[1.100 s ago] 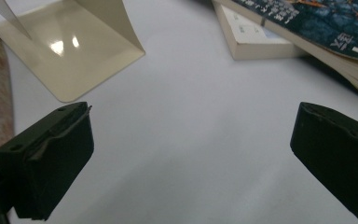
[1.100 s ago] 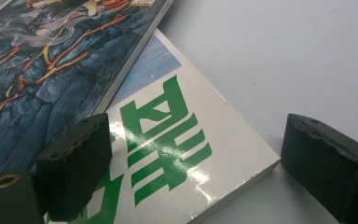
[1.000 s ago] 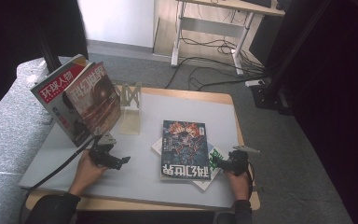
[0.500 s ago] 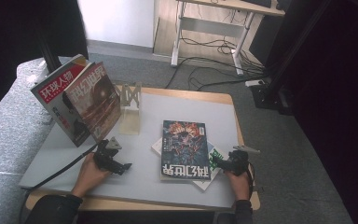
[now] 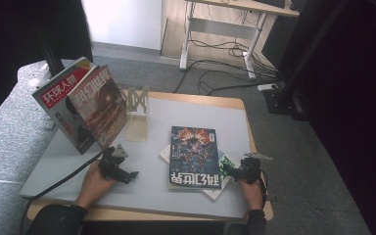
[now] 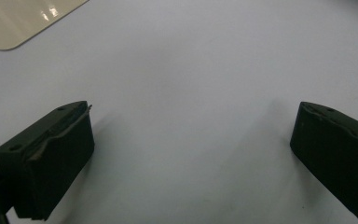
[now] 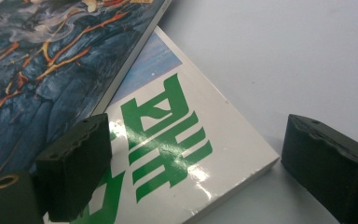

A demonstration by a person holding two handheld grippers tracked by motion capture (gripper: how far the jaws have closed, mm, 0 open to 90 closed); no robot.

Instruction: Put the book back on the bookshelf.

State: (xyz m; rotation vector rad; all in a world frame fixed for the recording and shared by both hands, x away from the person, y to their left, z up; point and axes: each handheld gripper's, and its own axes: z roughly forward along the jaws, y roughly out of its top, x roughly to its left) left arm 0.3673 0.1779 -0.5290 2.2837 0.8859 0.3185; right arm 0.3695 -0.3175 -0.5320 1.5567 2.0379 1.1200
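Observation:
A dark-covered magazine (image 5: 194, 155) lies flat on the grey mat (image 5: 156, 147), on top of a white magazine with green lettering (image 5: 223, 182). My right gripper (image 5: 229, 171) is at their right edge. In the right gripper view it (image 7: 198, 140) is open, its jaws either side of the white magazine's corner (image 7: 177, 140), with the dark magazine (image 7: 51, 60) beyond. My left gripper (image 5: 127, 174) rests low on the mat left of the magazines. It (image 6: 193, 126) is open over bare mat, holding nothing.
Two magazines (image 5: 85, 105) lean upright at the table's left back. Beside them stands a clear acrylic holder (image 5: 137, 115); its pale base (image 6: 23, 18) shows at the left gripper view's top left. The wooden table edge (image 5: 249, 142) borders the mat on the right.
My left gripper has crept slightly to the right over the mat. The right gripper and the magazines have stayed put.

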